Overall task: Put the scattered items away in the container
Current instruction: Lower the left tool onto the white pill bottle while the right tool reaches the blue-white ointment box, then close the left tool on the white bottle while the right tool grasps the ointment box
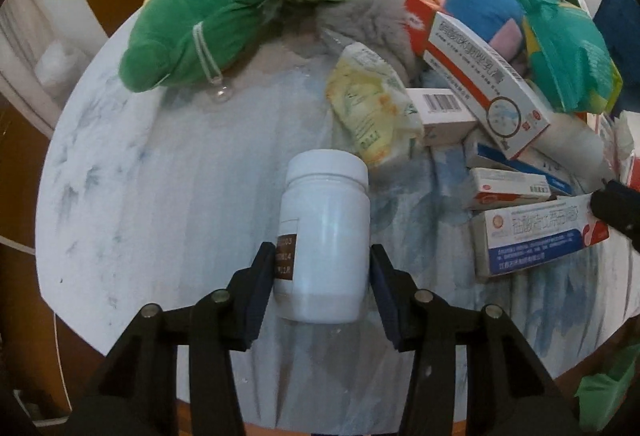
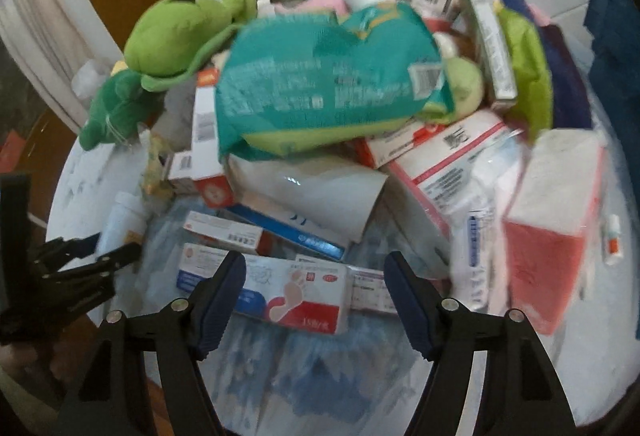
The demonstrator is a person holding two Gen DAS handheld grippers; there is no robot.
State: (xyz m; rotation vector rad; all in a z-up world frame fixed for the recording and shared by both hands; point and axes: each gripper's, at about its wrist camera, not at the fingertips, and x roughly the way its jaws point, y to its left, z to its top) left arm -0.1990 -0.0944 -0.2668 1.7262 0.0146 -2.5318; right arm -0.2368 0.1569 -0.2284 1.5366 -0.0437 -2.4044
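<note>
Hardly anything looks tidied yet, and I see no container in either view. My left tool (image 1: 320, 272) has its pads pinching the white bottle (image 1: 326, 236) low in the centre of the left view, where it lies on the round tabletop (image 1: 160, 196). My right tool (image 2: 316, 296) is spread, pads either side of the foot-cream box (image 2: 296, 296) at the lower centre of the right view, but not touching it. The heap across the upper frame remains: green plush toys (image 1: 200, 36), teal pack (image 2: 320, 84), medicine boxes (image 1: 480, 84)
</note>
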